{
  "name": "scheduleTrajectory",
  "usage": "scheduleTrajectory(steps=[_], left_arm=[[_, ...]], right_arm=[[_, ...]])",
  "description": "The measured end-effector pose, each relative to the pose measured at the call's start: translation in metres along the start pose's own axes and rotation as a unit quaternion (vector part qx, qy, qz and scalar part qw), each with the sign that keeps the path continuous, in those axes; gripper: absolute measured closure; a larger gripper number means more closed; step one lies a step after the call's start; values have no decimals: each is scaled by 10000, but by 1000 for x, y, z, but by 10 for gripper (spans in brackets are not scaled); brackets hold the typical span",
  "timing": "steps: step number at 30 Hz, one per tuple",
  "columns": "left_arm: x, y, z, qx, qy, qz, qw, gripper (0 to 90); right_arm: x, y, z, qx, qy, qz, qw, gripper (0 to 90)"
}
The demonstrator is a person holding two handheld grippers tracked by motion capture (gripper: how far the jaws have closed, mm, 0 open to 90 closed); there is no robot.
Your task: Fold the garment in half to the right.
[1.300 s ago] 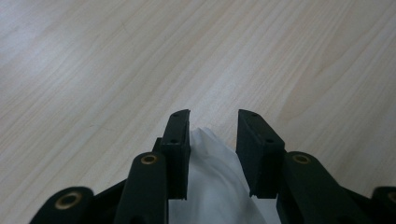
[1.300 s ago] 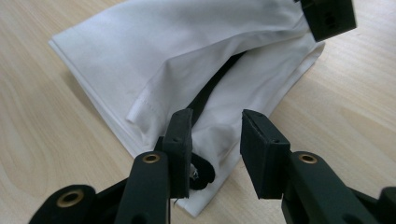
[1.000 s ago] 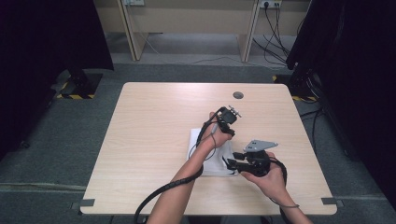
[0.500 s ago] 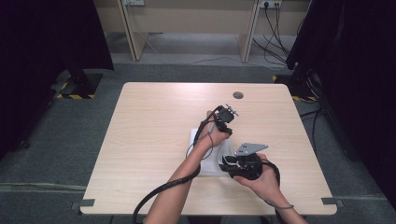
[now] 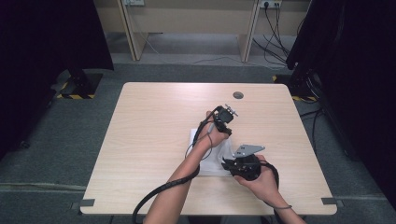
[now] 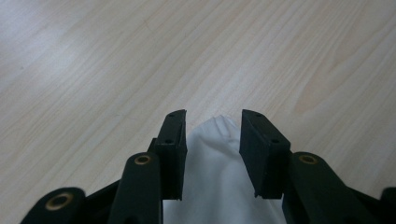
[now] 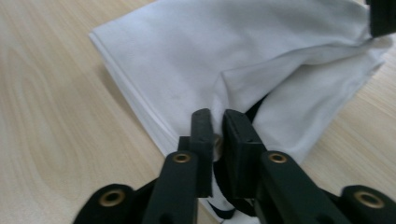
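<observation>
A folded white cloth [image 5: 215,158] lies on the light wooden table [image 5: 154,121], right of the middle. My left gripper [image 5: 223,122] is at the cloth's far side. In the left gripper view its jaws [image 6: 214,116] hold a bunched corner of the cloth [image 6: 215,163] between the pads, raised off the table. My right gripper [image 5: 229,163] is at the cloth's near right edge. Its jaws [image 7: 217,116] have just been closing and now pinch a fold of the cloth [image 7: 187,60]. One black jaw of the left gripper [image 7: 383,18] grips the far corner.
A small dark round disc [image 5: 238,95] sits near the table's far edge. A black cable [image 5: 159,198] trails from the left gripper over the near edge. Bare wood lies to the left. Desk legs and dark curtains stand beyond the table.
My right gripper has shifted slightly left onto the cloth's edge. The left gripper has kept its place with the corner in it.
</observation>
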State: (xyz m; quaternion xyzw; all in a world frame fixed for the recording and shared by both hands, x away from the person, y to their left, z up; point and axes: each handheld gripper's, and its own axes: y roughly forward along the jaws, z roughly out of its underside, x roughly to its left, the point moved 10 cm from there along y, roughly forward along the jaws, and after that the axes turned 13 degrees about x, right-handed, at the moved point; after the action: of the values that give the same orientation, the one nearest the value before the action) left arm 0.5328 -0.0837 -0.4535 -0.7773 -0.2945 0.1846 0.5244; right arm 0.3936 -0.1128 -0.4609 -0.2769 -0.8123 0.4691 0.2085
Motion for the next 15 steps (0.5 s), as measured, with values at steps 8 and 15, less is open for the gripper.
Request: scheduleTrajectory(steps=[8, 15], left_arm=[[-1, 1, -1, -14, 12, -7, 10000, 594], [0, 0, -1, -16, 14, -27, 10000, 586]], right_arm=[[-6, -6, 6, 73, 81, 121, 9999, 868], [-5, -7, 11, 178, 34, 133, 9997, 879]])
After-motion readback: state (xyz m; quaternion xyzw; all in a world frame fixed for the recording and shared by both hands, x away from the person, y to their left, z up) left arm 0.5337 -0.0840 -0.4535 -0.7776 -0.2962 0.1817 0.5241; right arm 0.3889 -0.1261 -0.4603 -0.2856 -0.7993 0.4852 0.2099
